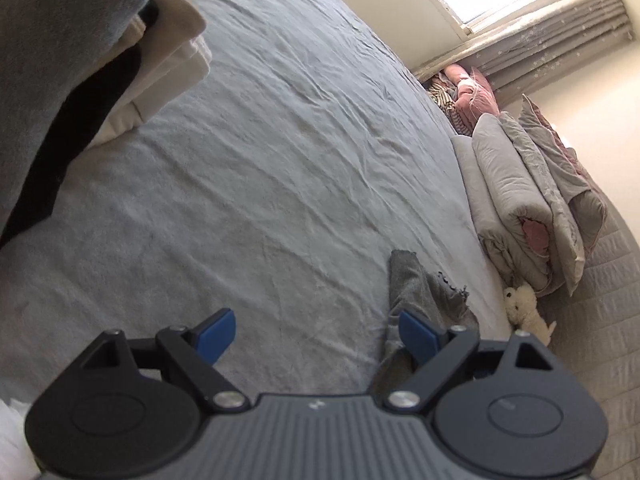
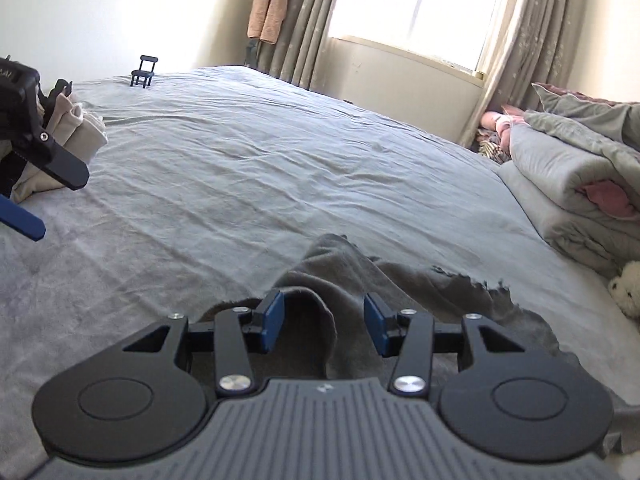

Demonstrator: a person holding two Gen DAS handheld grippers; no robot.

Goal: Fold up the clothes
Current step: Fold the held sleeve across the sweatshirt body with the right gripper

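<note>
A crumpled grey garment with a frayed edge lies on the bed's grey sheet. My right gripper sits over its near end. The jaws stand partly apart with a raised fold of the cloth between them, and the blue pads do not press on it. In the left wrist view the same grey garment lies just past the right finger of my left gripper, which is wide open and empty above the sheet. A stack of folded clothes, cream, black and grey, rests at the left.
A folded grey quilt and pillows line the bed's right side, with a white plush toy beside them. A small black chair-shaped stand sits at the far edge. Pink clothes lie below the curtained window.
</note>
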